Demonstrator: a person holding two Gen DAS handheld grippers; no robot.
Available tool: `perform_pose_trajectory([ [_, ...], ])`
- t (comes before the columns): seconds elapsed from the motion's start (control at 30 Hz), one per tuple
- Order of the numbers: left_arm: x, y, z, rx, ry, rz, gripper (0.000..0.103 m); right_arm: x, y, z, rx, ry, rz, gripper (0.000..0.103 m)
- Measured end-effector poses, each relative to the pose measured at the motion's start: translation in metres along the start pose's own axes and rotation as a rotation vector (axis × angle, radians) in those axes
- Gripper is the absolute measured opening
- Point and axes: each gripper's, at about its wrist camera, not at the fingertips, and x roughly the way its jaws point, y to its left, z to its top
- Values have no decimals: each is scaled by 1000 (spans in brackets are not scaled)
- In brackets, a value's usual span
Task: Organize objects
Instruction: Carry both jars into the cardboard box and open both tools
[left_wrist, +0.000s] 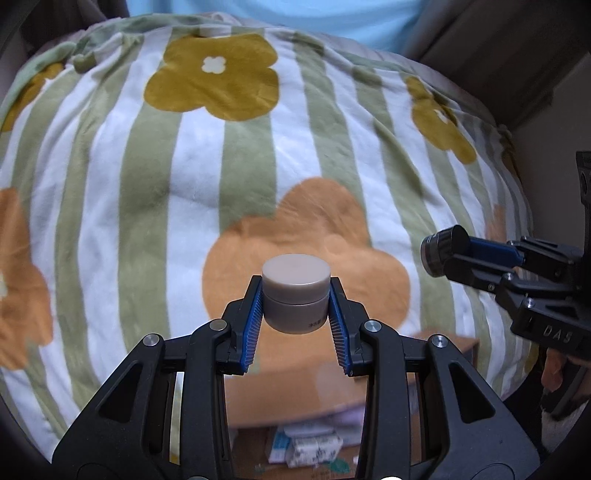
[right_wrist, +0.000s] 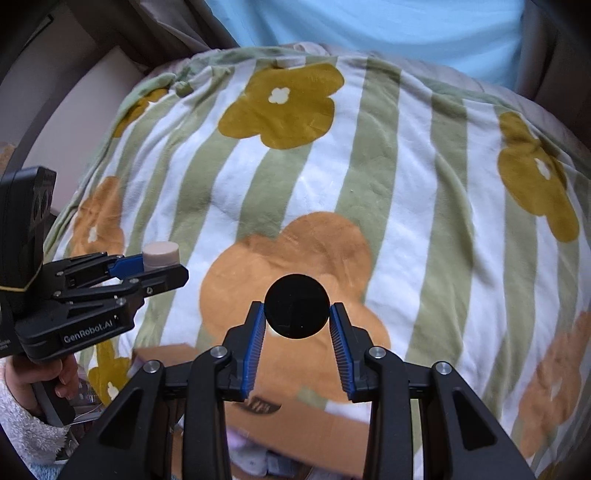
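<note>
We hold two claws above the flowered blanket (left_wrist: 236, 177), both pointing steeply down.

Left claw (left_wrist: 295, 302): jaws clamped on a grey jar (left_wrist: 294, 295), blue pads (left_wrist: 253, 325) pressing its two sides. Jar is upright, pale lid on top, clear of the blanket. In the right-wrist view the same claw (right_wrist: 162, 267) sits at far left, jar (right_wrist: 161, 254) poking out above its tips, a hand (right_wrist: 44, 376) in a fuzzy white sleeve (right_wrist: 26, 432) on the grip.

Below and behind the left claw: a cardboard box (left_wrist: 295, 391), open, with small white packs (left_wrist: 314, 448) inside. Well ahead of the claw, at the blanket's far edge, a small white round thing (left_wrist: 213, 30), too small to identify.

Right claw (right_wrist: 297, 317): jaws closed on a black jar (right_wrist: 297, 305), pads (right_wrist: 254, 350) on both sides; we see only its round black top. From the left-wrist view that claw (left_wrist: 448, 254) is off to the right, black jar (left_wrist: 441, 251) held at its tips, tilted sideways in that view. The box (right_wrist: 295, 424) shows under this claw too, blurred.

A light blue cloth (right_wrist: 369, 29) lies beyond the blanket in both views.
</note>
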Motion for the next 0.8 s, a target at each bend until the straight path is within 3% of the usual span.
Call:
perform_pose_trajectory([
  [0.37,-38,-7,-92,9,8,-18,31,-38,16,-83,26,2,-12,33],
  [0.8,-17,-2,-170,-10,93,12,31,-17,18,-174,63,103,-20,33],
])
